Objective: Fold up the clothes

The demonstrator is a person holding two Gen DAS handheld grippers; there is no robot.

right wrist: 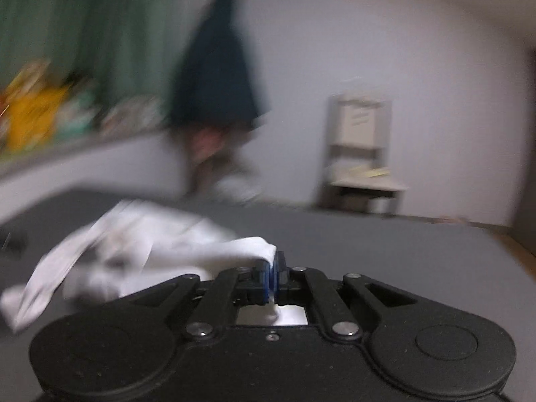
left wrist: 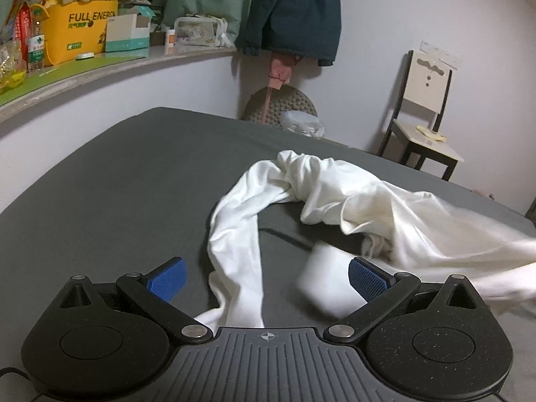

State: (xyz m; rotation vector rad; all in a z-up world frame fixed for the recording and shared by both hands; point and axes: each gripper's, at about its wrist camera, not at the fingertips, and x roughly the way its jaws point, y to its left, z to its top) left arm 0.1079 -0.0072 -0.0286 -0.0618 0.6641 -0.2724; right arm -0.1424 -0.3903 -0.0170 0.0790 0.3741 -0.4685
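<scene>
**Right wrist view: fingers pinching the white garment**

Right wrist view is showing the right gripper [right wrist: 272, 268] with its blue fingers [right wrist: 267, 273] pressing together on a fold of the white garment [right wrist: 160, 244]. The cloth is trailing away to the left over the grey bed [right wrist: 385, 251], and this whole view is blurring heavily.

In the left wrist view, the left gripper [left wrist: 266, 279] is hovering low over the bed [left wrist: 117, 184] with its blue fingers [left wrist: 165, 281] standing wide apart, gripping nothing. A long strip of the crumpled garment [left wrist: 335, 194] is lying between them, running from the near edge toward the bunched mass farther off and to the right. Its right part is smearing with blur.

Far behind, a dark jacket [left wrist: 294, 10] is hanging on the wall, a chair [left wrist: 425, 114] is standing at the far right, and a cluttered shelf [left wrist: 100, 67] is running along the left.
</scene>
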